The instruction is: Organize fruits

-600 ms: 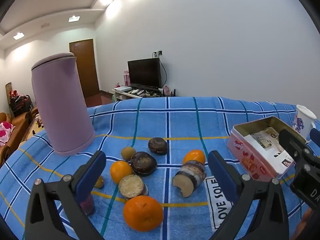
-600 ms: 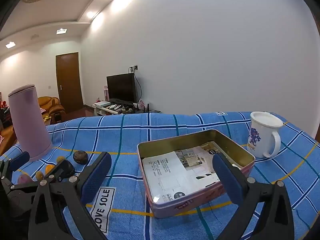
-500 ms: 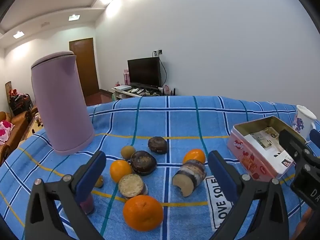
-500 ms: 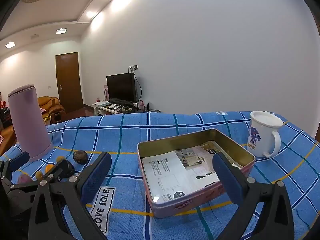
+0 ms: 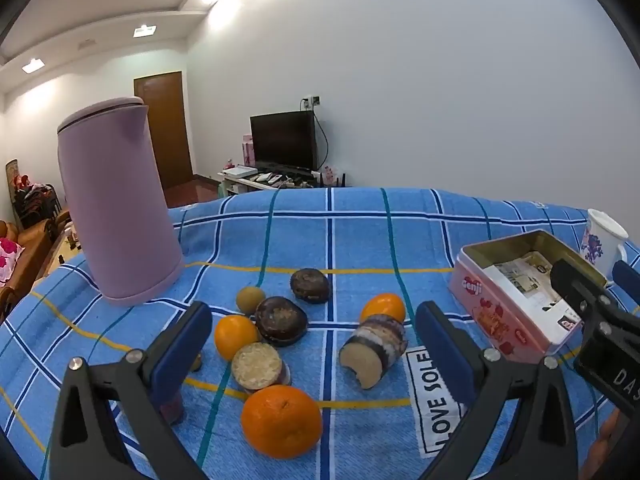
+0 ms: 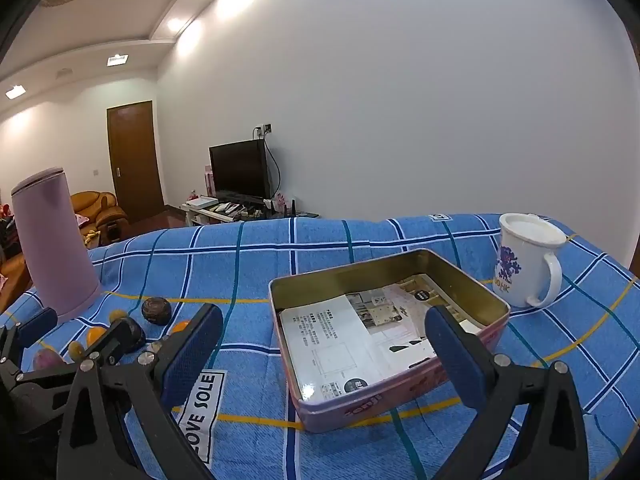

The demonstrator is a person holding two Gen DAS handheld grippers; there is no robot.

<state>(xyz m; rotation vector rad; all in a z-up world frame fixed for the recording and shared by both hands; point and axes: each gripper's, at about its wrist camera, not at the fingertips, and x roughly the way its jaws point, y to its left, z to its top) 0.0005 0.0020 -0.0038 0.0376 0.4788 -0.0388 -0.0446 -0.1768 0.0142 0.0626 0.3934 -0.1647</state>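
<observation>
Looking down at our desk, we see a blue checked cloth spread over it. Our left gripper hangs over a little pile of fruit, and its blue fingers are spread wide with nothing in them. Just below and between those fingers sits a big orange. A bit farther away is a smaller orange, and a third orange peeks out behind a cut purple fruit that shows its pale inside. Two dark round fruits lie near the middle, one behind the other. A flat cut fruit half lies in front of them, touching the nearer one. A small brown round fruit sits just beside the nearer dark fruit.

A tall purple jug stands upright on the left, well apart from the fruit.

Our right gripper hangs over a pink tin box. Its fingers are wide too, and they hold nothing. The box is open, and a printed paper lies flat inside it. We see no fruit in the box. A white mug with a blue picture stands upright near the box, on its far right side. A white label on the cloth lies between the fruit and the box.

Far behind the desk there is a dark television and a brown door.
</observation>
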